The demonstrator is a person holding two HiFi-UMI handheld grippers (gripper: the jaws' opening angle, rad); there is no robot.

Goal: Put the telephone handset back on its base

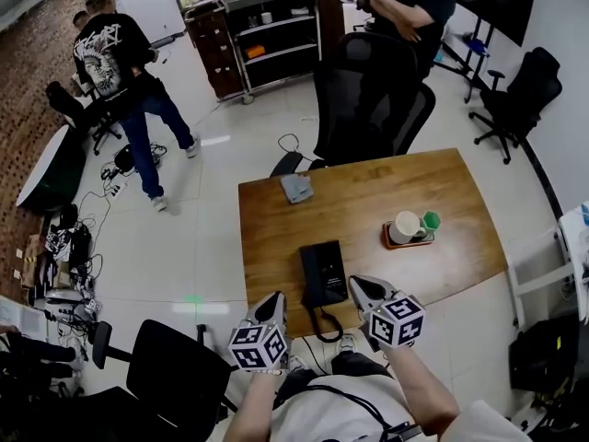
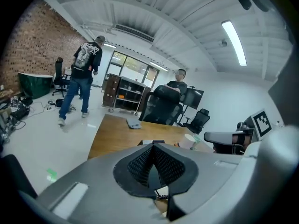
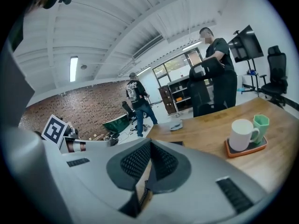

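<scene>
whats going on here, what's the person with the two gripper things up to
A person at the near edge of the wooden table holds the left gripper and the right gripper, both with fingers closed on nothing. The black telephone lies on the table between them, and its cord loops over the near edge. Neither gripper seems to touch it. Whether the handset sits properly on the base is hard to tell from here.

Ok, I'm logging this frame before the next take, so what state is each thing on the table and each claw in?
Left claw: shut, empty.
Right claw: shut, empty.
Telephone: flat on the table; handset looks seated on its base, though I can't be sure.
Cord: hangs over the near edge.
White mug: upright on the orange tray.
Green cup: upright beside it.
</scene>
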